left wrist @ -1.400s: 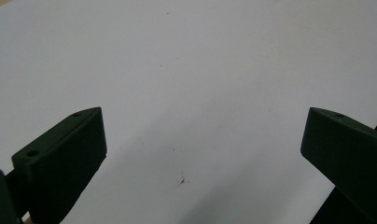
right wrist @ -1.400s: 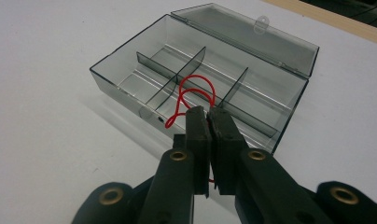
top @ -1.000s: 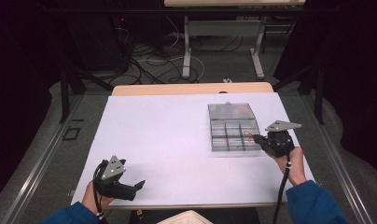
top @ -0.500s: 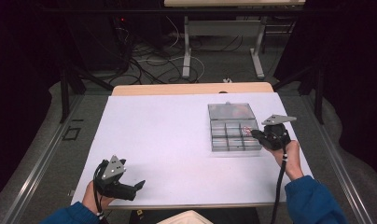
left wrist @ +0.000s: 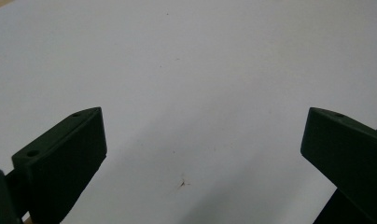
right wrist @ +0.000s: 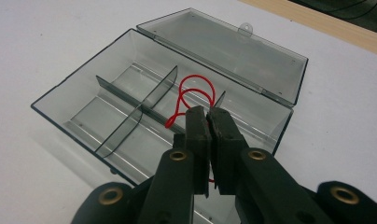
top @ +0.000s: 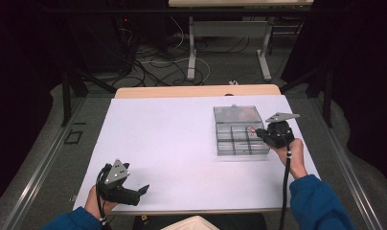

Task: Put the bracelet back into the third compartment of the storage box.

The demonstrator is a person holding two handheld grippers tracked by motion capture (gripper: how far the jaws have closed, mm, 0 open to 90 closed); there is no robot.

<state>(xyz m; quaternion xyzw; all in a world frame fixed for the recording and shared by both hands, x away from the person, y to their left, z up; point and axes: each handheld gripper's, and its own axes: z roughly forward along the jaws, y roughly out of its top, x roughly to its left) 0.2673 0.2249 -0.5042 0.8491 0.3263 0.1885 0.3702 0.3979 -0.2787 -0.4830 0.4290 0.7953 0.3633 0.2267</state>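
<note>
White matte tabletop (top: 182,143) fills the near ground, and at lower left of the high view the left gripper (top: 142,190) idles on it, jaws spread wide with nothing between them. Mid-right, the right gripper (right wrist: 209,122) is pinched tight on a thin red cord (right wrist: 191,95), its loops dangling over a middle cell of the clear plastic compartment box (right wrist: 74,100). It looks like a placing step: lower, release, and mind the thin dividers; farther back lies the flat hinged lid (right wrist: 224,46).
</note>
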